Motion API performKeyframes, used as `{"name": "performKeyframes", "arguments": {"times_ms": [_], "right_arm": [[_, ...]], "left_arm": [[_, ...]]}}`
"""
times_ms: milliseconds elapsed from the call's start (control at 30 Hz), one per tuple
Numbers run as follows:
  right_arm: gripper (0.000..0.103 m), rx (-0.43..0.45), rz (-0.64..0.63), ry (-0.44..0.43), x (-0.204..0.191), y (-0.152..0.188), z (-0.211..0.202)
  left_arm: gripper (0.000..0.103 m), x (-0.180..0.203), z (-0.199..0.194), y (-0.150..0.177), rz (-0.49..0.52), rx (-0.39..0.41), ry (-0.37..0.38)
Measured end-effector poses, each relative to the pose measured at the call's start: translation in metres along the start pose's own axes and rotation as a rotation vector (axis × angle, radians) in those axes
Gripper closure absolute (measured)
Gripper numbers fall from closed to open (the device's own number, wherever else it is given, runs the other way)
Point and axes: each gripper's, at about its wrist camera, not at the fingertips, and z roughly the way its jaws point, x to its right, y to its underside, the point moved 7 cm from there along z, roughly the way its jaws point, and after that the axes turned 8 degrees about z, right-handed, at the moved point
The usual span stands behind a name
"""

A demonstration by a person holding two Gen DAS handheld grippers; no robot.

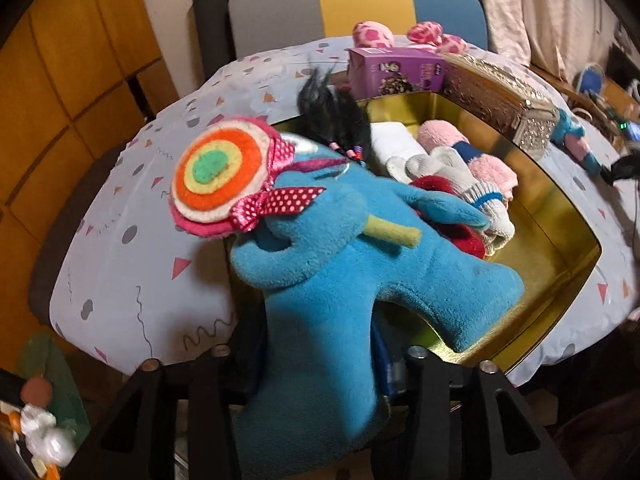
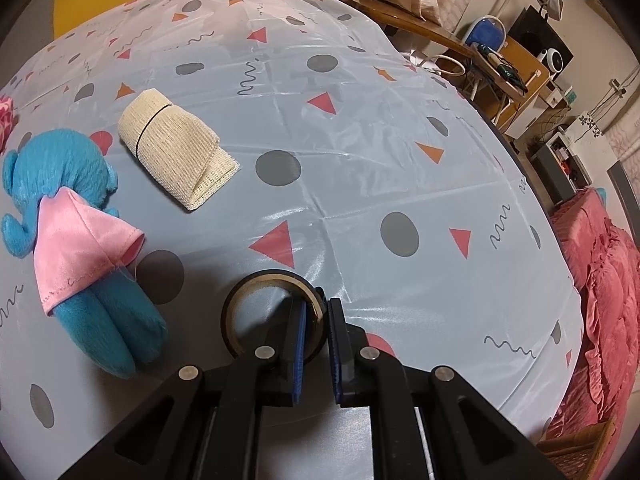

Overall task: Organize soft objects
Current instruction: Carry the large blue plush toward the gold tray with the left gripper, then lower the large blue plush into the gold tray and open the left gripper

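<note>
A blue plush doll (image 1: 332, 280) with black hair and a felt lollipop (image 1: 218, 172) hangs over the near corner of a gold tin (image 1: 560, 248). One of its legs lies between the fingers of my left gripper (image 1: 316, 356), whose jaws stand apart and look loose on it. Rolled socks and cloths (image 1: 452, 168) in white, pink and red fill the tin's back. My right gripper (image 2: 318, 304) is shut on the wall of a black tape roll (image 2: 240, 316) resting on the tablecloth. A blue plush in a pink cape (image 2: 60, 168) and a cream bandage roll (image 2: 172, 152) lie to its left.
An embossed metal lid (image 1: 500, 96) leans on the tin's far rim beside a purple box (image 1: 392, 72) and pink spotted plush pieces (image 1: 372, 34). A striped chair back (image 1: 360, 4) stands behind the table. Pink bedding (image 2: 600, 280) lies past the table's right edge.
</note>
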Motion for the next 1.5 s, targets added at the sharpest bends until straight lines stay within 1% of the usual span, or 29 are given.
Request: {"name": "performKeyframes", "arguments": {"times_ms": [33, 67, 133, 200, 333, 433, 533, 600, 667, 767, 900, 1000, 1067, 1100, 1300, 1400, 1500], "right_arm": [[0.093, 0.001, -0.001, 0.001, 0.0, 0.0, 0.0], [0.093, 0.001, -0.003, 0.002, -0.001, 0.0, 0.0], [0.093, 0.002, -0.006, 0.005, -0.002, 0.001, -0.001], [0.093, 0.004, -0.01, 0.008, -0.002, 0.001, -0.001], [0.093, 0.005, -0.008, 0.006, -0.003, 0.001, -0.002], [0.093, 0.005, -0.007, -0.007, -0.004, 0.001, -0.004], [0.093, 0.007, -0.017, -0.022, -0.008, 0.002, -0.006], [0.094, 0.01, -0.021, -0.035, -0.01, 0.002, -0.007], [0.094, 0.011, -0.026, -0.064, -0.015, 0.002, -0.009], [0.094, 0.012, -0.052, -0.072, -0.022, 0.005, -0.011], [0.094, -0.018, -0.047, -0.111, -0.025, 0.009, -0.013], [0.094, -0.053, -0.03, -0.163, -0.027, 0.014, -0.017], [0.095, -0.078, 0.003, -0.227, -0.029, 0.018, -0.022], [0.095, -0.077, 0.013, -0.25, -0.032, 0.019, -0.026], [0.095, -0.019, 0.016, -0.347, -0.042, 0.024, -0.061], [0.095, 0.019, 0.0, -0.42, -0.05, 0.029, -0.084], [0.095, 0.057, -0.047, -0.499, -0.067, 0.037, -0.111]], "left_arm": [[0.027, -0.002, -0.002, 0.0, -0.009, 0.008, -0.001], [0.024, -0.004, -0.006, -0.001, -0.017, 0.027, -0.006], [0.022, -0.006, -0.015, -0.004, -0.027, 0.061, -0.011], [0.023, -0.01, -0.022, -0.005, -0.05, 0.076, -0.012], [0.023, -0.022, -0.03, -0.014, -0.148, 0.099, -0.009], [0.023, -0.024, -0.04, -0.022, -0.22, 0.119, -0.06], [0.023, -0.024, -0.051, -0.034, -0.317, 0.153, -0.072], [0.023, -0.018, -0.057, -0.047, -0.357, 0.182, -0.081], [0.023, -0.008, -0.06, -0.059, -0.361, 0.203, -0.084], [0.023, 0.012, -0.058, -0.072, -0.332, 0.21, -0.096], [0.023, 0.036, -0.052, -0.083, -0.288, 0.2, -0.072], [0.022, 0.048, -0.051, -0.085, -0.268, 0.196, -0.069], [0.02, 0.053, -0.049, -0.085, -0.262, 0.192, -0.055], [0.02, 0.055, -0.048, -0.085, -0.257, 0.188, -0.056], [0.018, 0.058, -0.041, -0.081, -0.259, 0.169, -0.046], [0.018, 0.059, -0.038, -0.079, -0.261, 0.162, -0.044], [0.018, 0.059, -0.036, -0.077, -0.266, 0.157, -0.041]]}}
